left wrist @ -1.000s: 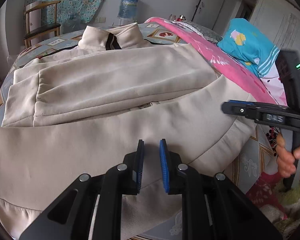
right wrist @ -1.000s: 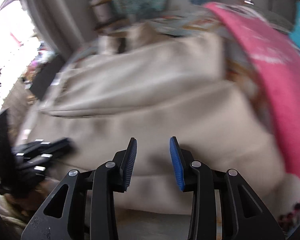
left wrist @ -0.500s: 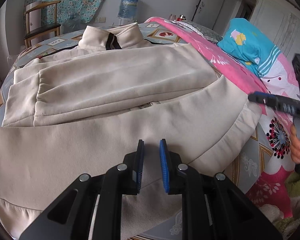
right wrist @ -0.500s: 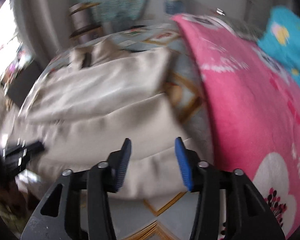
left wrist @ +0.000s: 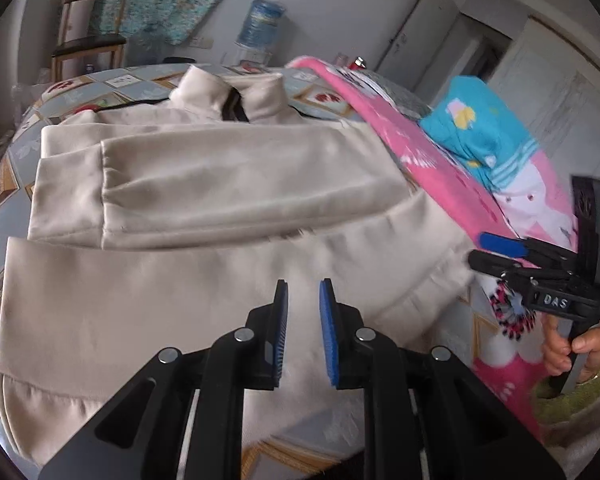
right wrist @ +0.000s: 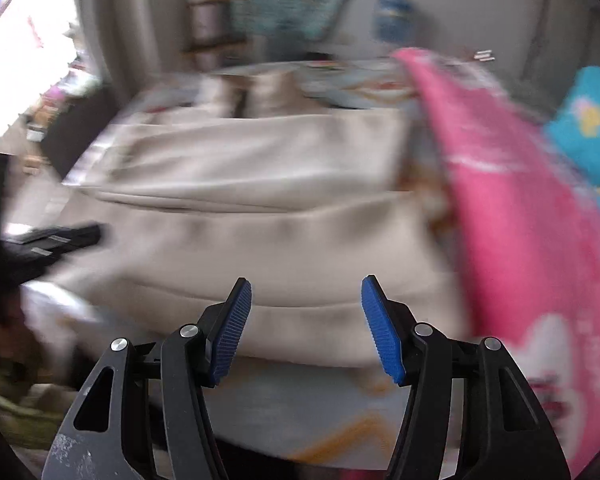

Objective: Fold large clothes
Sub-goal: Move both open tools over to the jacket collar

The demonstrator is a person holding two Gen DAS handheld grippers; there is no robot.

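Note:
A large beige jacket (left wrist: 220, 184) lies spread on the bed, collar at the far end, one sleeve folded across its body. My left gripper (left wrist: 303, 300) hovers over the near hem with only a narrow gap between its blue pads, and no cloth is in that gap. My right gripper (left wrist: 478, 249) is at the jacket's right hem corner, held by a hand (left wrist: 572, 352). In the blurred right wrist view the right gripper (right wrist: 306, 294) has its jaws opening wide above the jacket's (right wrist: 260, 240) hem, with nothing between them. The left gripper (right wrist: 94, 234) shows at the left edge.
A pink blanket (left wrist: 440, 184) and a blue pillow (left wrist: 480, 128) lie along the jacket's right side. The patterned bedsheet (left wrist: 100, 84) shows around the collar. A wooden chair (left wrist: 88, 36) and a water bottle (left wrist: 260, 20) stand by the far wall.
The right gripper swung out to the right, came back to the hem corner, and its jaws widened. The left gripper rose slightly. The jacket lies as before.

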